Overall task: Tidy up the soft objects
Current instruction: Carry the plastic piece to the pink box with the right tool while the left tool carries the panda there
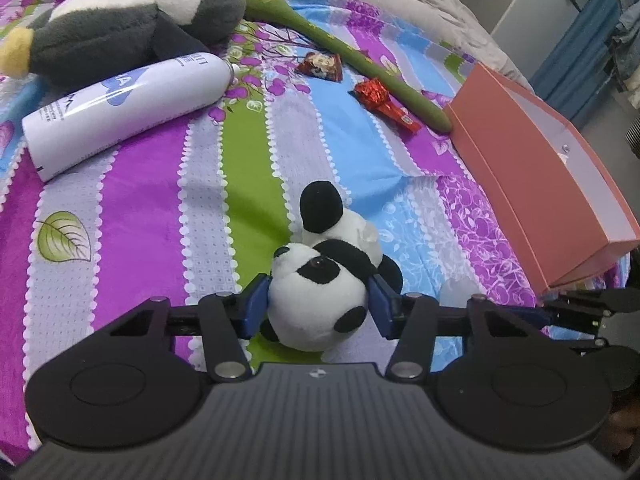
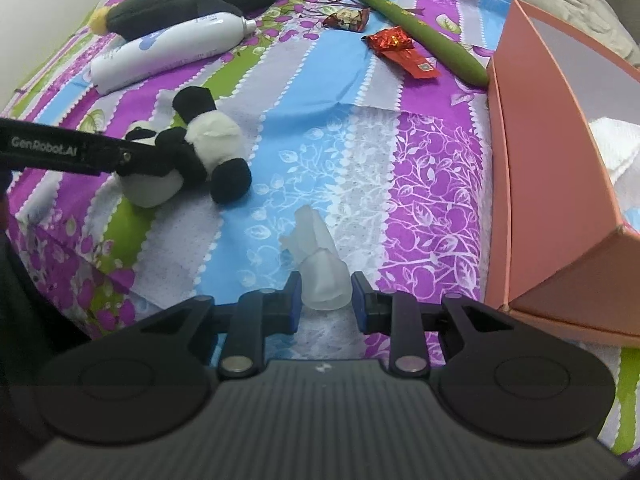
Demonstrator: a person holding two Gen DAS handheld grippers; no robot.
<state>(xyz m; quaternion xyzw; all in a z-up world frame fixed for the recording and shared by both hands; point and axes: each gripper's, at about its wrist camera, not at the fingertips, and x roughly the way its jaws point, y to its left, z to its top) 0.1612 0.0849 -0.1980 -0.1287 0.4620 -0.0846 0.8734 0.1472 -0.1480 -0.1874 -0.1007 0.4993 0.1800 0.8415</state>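
Note:
A small black-and-white panda plush point(image 1: 320, 296) lies on the striped bedspread. My left gripper point(image 1: 318, 306) is shut on its head, one blue pad on each side. The right wrist view shows the same panda point(image 2: 208, 136) at the left, with a black finger of the left gripper point(image 2: 132, 156) across it. A frosted, translucent soft piece point(image 2: 322, 280) lies on the blue stripe. My right gripper point(image 2: 326, 300) is shut on its wide end, both pads touching it. Part of the right gripper point(image 1: 576, 308) shows at the right edge of the left wrist view.
An open pink box point(image 2: 560, 168) stands at the right with a white cloth point(image 2: 616, 140) inside. Farther back lie a big grey-and-white plush point(image 1: 132, 20), a white spray bottle point(image 1: 128, 108), a long green soft stem point(image 1: 360, 60) and two red wrappers point(image 1: 384, 100).

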